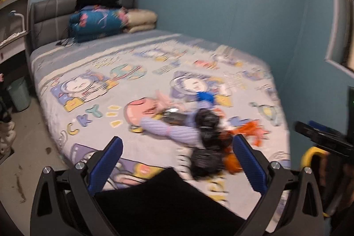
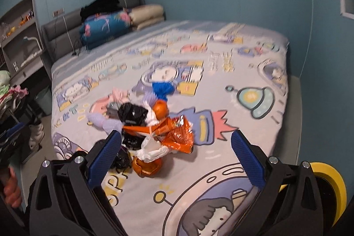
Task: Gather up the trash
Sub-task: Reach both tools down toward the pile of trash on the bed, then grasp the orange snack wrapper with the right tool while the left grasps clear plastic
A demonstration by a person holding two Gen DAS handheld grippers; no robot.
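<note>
A heap of trash lies on the bed near its foot: an orange foil wrapper (image 2: pixel 178 136), black plastic bags (image 2: pixel 132 113), white crumpled plastic (image 2: pixel 152 153), orange peels (image 2: pixel 147 167), a blue scrap (image 2: pixel 162 89) and purple socks (image 2: pixel 104 123). In the left wrist view the heap is blurred, with black bags (image 1: pixel 206 121) and an orange wrapper (image 1: pixel 252 132). My left gripper (image 1: pixel 178 145) is open and empty, above the bed's near edge before the heap. My right gripper (image 2: pixel 177 142) is open and empty, its fingers framing the heap from above.
The bed (image 2: pixel 254 72) has a cartoon-print sheet. Folded quilts (image 1: pixel 97 22) and black clothes lie at the grey headboard (image 1: pixel 50 12). A green bin (image 1: pixel 18 94) stands on the floor at the left by shelves (image 1: pixel 13 3). Blue walls close the far and right sides.
</note>
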